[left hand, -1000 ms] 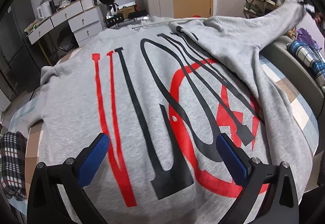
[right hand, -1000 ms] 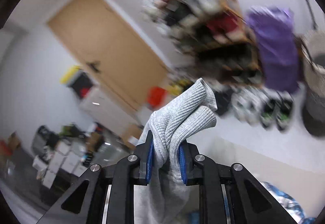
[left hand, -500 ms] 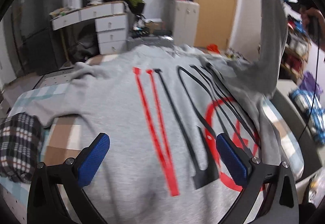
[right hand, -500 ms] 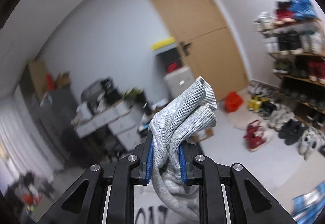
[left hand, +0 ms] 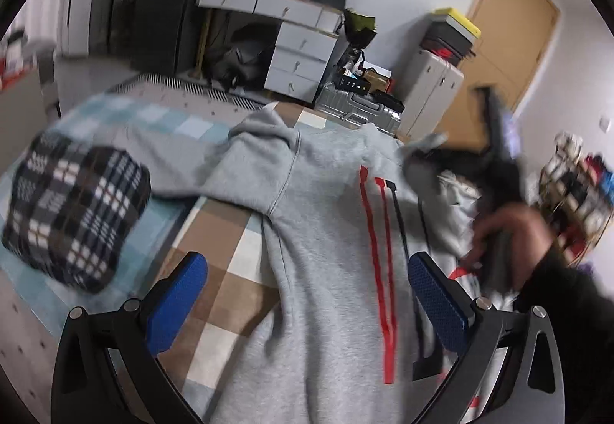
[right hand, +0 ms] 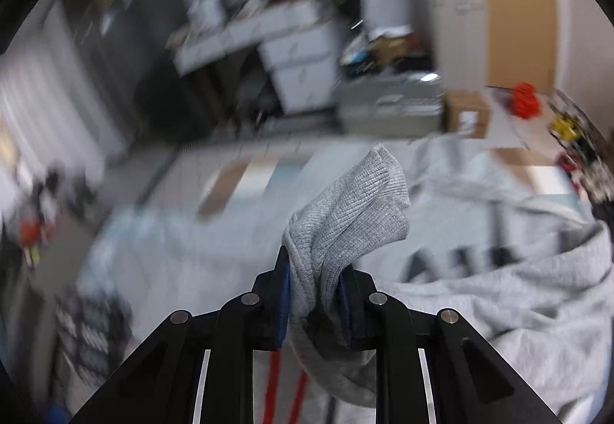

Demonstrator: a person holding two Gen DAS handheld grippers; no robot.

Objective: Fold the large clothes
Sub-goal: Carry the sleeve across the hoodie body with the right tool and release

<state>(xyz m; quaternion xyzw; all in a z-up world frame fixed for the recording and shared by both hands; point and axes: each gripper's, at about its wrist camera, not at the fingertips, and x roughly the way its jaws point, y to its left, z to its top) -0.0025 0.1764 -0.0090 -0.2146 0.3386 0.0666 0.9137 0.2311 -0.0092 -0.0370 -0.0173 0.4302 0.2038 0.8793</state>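
left tongs (left hand: 307,303) wide, empty | right tongs (right hand: 315,303) clamp sweatshirt (left hand: 326,232) cuff (right hand: 345,209); right-view only

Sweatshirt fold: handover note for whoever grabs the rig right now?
Right gripper: shut on the sleeve cuff, sleeve carried over the body.
Left gripper: open, holding nothing, above the sweatshirt.
Sweatshirt lies print-up on the checked bedspread; plaid cushion beside it.
Done: one sleeve lifted, partway across.
Left: lay that sleeve down, fold the other sleeve in, then fold the body.
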